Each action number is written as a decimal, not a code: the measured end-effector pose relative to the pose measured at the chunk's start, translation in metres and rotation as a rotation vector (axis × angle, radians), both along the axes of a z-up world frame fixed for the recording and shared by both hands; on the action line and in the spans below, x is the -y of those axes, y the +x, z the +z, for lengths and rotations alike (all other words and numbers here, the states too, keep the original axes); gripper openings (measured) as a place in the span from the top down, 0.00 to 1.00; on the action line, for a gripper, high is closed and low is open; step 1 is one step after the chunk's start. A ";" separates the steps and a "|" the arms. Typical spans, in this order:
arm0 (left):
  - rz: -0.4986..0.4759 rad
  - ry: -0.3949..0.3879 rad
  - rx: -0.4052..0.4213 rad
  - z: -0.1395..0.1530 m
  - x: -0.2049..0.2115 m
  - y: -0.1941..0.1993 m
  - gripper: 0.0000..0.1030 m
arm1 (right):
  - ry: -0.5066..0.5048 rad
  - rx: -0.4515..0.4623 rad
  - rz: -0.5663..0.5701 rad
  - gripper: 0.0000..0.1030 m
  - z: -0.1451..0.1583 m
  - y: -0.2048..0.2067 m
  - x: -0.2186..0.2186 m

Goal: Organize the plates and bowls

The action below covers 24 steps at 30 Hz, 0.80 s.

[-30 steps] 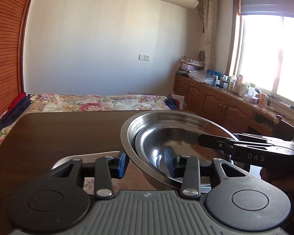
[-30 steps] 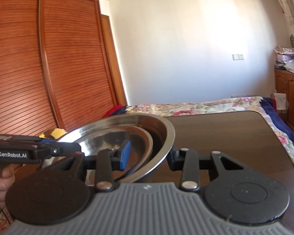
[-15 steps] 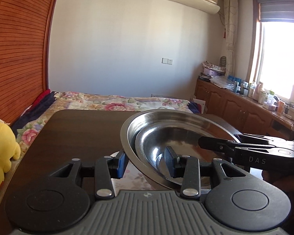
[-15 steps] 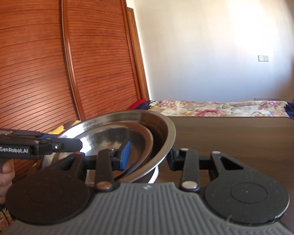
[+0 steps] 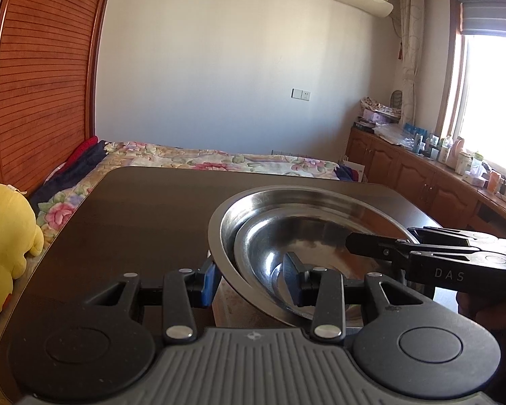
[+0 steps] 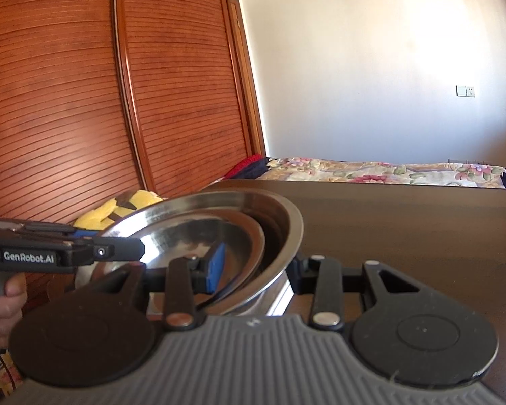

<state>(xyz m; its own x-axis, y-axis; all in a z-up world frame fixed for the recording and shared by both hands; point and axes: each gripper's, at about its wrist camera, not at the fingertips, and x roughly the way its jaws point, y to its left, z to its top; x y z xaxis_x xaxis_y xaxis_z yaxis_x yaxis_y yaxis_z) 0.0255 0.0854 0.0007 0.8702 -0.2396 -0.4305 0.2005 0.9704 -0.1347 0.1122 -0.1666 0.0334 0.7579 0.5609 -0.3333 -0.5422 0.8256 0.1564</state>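
Steel, thin and polished, makes up the stacked bowls (image 5: 307, 233), a smaller one nested off-centre inside a wider one with a rolled, flaring rim. They are held up above the dark wooden surface (image 5: 145, 222), tilted a little, carried between the two tools. The left gripper (image 5: 251, 278) has its jaws narrowed on the near wall of the stack, one blue pad outside and one inside; the right gripper (image 6: 254, 265) clamps the opposite wall in the same way, its blue pad (image 6: 216, 265) pressing the inner face. Such bowls are probably light and stiff, but smooth metal is slippery against rubber pads, and the loose inner bowl could slide or clatter if the stack tips. The rim and upper wall, where both pairs of jaws sit, look like the sensible place to hold, since the curved lip gives the pads something to catch. Under the stack a pale tray or board shows only in part. Beyond the surface lie a flowered bed (image 5: 219, 160), a slatted wooden wardrobe (image 6: 84, 101) and a yellow plush toy (image 5: 6, 236).
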 end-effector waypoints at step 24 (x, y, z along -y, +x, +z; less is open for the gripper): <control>0.015 0.019 -0.012 -0.007 0.000 0.006 0.60 | -0.012 -0.025 0.001 0.61 -0.008 0.002 -0.011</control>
<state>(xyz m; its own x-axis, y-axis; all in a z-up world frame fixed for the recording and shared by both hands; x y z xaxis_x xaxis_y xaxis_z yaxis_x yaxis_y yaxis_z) 0.0317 0.0854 -0.0062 0.8682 -0.2183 -0.4456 0.1846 0.9757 -0.1184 0.1145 -0.1552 0.0257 0.7488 0.5571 -0.3591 -0.5389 0.8271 0.1596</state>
